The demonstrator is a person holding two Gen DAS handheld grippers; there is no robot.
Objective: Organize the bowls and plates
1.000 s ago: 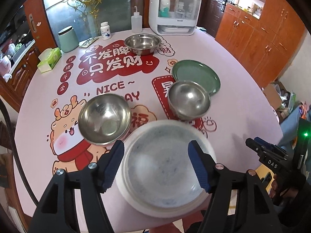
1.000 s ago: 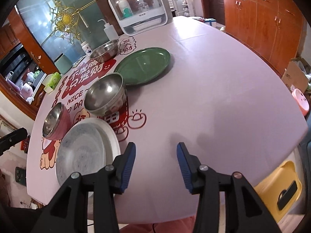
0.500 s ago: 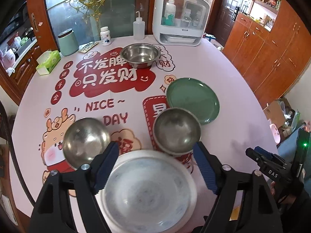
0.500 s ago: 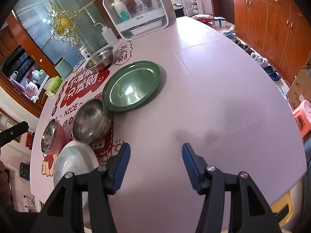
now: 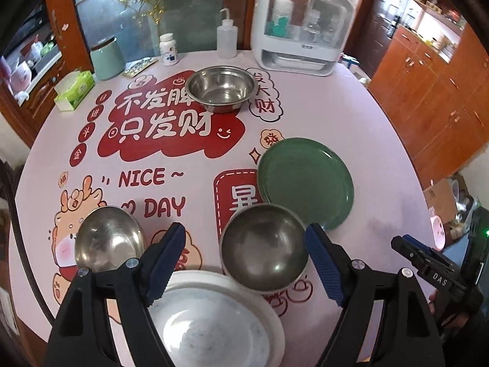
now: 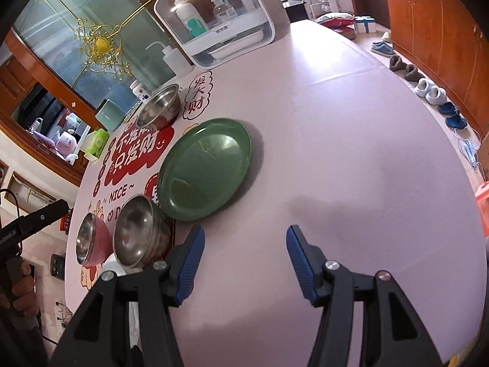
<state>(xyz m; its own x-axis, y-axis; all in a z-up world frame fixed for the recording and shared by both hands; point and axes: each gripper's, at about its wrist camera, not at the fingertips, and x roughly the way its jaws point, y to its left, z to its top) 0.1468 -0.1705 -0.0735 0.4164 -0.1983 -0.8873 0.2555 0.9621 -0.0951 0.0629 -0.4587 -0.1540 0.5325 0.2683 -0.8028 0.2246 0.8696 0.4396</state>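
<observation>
Left tool (image 5: 244, 263) angled steeply down, jaws wide and empty, straddling the steel bowl (image 5: 264, 250). Right tool (image 6: 243, 260) tilted down beside the bowl, parted, holding nothing, over bare counter (image 6: 351, 168).

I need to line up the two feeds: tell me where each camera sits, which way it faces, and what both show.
Left wrist: on the left gripper, angled down at the white plate and the steel bowl; its open fingers and the right gripper show.
Right wrist: on the right gripper, angled down over bare tablecloth; its open fingers and the person's left hand show.
Shared: green plate, three steel bowls, white dish cabinet.
</observation>
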